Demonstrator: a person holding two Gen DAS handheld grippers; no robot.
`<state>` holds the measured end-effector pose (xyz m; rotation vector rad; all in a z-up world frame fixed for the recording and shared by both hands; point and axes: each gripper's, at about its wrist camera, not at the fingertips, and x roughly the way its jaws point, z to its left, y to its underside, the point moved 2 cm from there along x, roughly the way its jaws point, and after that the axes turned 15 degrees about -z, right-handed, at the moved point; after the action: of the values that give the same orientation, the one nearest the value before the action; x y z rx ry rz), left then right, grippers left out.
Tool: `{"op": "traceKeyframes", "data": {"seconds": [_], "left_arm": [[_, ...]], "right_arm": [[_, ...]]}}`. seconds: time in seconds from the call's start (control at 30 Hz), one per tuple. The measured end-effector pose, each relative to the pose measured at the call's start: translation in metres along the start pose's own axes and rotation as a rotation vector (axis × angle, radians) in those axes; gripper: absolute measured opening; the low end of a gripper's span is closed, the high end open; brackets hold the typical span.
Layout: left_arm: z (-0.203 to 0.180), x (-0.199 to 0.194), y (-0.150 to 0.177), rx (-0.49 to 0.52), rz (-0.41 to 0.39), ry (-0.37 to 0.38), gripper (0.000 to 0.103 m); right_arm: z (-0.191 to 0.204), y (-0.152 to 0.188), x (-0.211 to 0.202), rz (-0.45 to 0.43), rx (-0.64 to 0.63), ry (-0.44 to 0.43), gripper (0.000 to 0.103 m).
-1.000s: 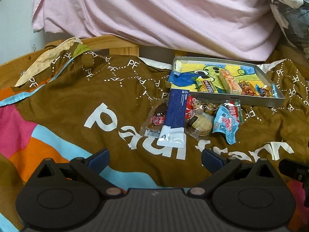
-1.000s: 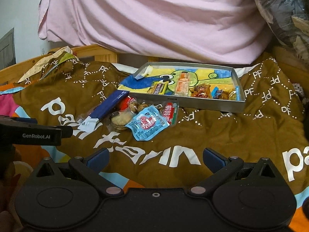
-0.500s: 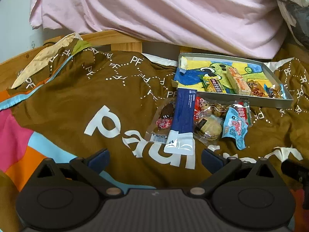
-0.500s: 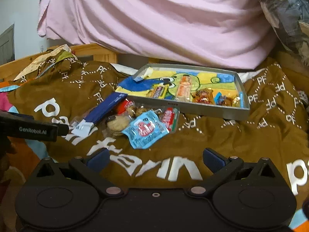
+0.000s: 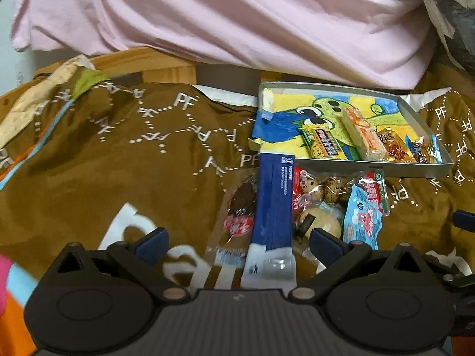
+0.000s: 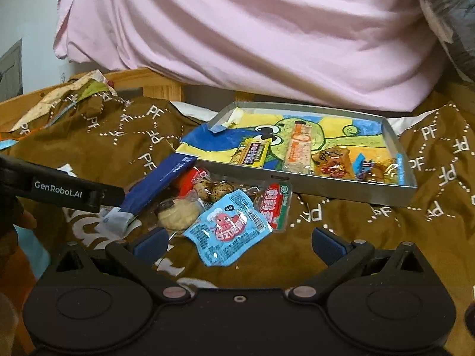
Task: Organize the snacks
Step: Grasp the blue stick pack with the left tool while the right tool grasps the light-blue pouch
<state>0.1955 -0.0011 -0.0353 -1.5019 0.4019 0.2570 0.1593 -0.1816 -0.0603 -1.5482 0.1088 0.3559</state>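
A grey metal tray [image 5: 415,168] [image 6: 350,191] with a cartoon-print lining lies on the brown blanket and holds several wrapped snacks. In front of it is a loose pile: a long blue sachet [image 5: 274,204] [image 6: 160,182], a clear pack with a dark snack [image 5: 239,207], a round biscuit pack [image 6: 178,215], a light blue packet [image 5: 363,216] [image 6: 227,227] and a red-green packet [image 6: 274,204]. My left gripper [image 5: 237,244] is open, its fingers straddling the blue sachet's white end. My right gripper [image 6: 237,244] is open just short of the light blue packet.
A brown printed blanket [image 5: 133,163] covers the surface. A pink sheet [image 6: 252,29] hangs behind the tray. A wooden frame [image 5: 166,71] runs along the back left. The left gripper's body [image 6: 59,190] and a person's hand [image 6: 17,222] show at the right wrist view's left edge.
Both grippers have moved forward toward the snack pile, which now looms larger. The left gripper's fingers now flank the blue sachet. Both stay open.
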Motion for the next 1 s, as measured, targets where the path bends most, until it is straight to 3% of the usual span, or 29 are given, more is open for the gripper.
{"op": "traceKeyframes", "data": {"seconds": [0.37, 0.47, 0.63, 0.93, 1.0], "left_arm": [[-0.008, 0.040, 0.002, 0.021, 0.024, 0.044, 0.100], [-0.007, 0.043, 0.003, 0.015, 0.018, 0.053, 0.090], [-0.017, 0.046, 0.005, 0.082, 0.016, 0.104, 0.069], [-0.025, 0.063, 0.000, 0.038, 0.092, 0.159, 0.056], [-0.023, 0.065, 0.000, 0.011, 0.103, 0.153, 0.047]], "right_arm": [[-0.023, 0.006, 0.060, 0.124, 0.228, -0.026, 0.102], [-0.029, 0.012, 0.070, 0.164, 0.289, -0.042, 0.093], [-0.032, 0.015, 0.072, 0.174, 0.334, -0.078, 0.087], [-0.032, 0.019, 0.077, 0.185, 0.394, -0.163, 0.083], [-0.030, 0.020, 0.077, 0.189, 0.385, -0.169, 0.083]]}}
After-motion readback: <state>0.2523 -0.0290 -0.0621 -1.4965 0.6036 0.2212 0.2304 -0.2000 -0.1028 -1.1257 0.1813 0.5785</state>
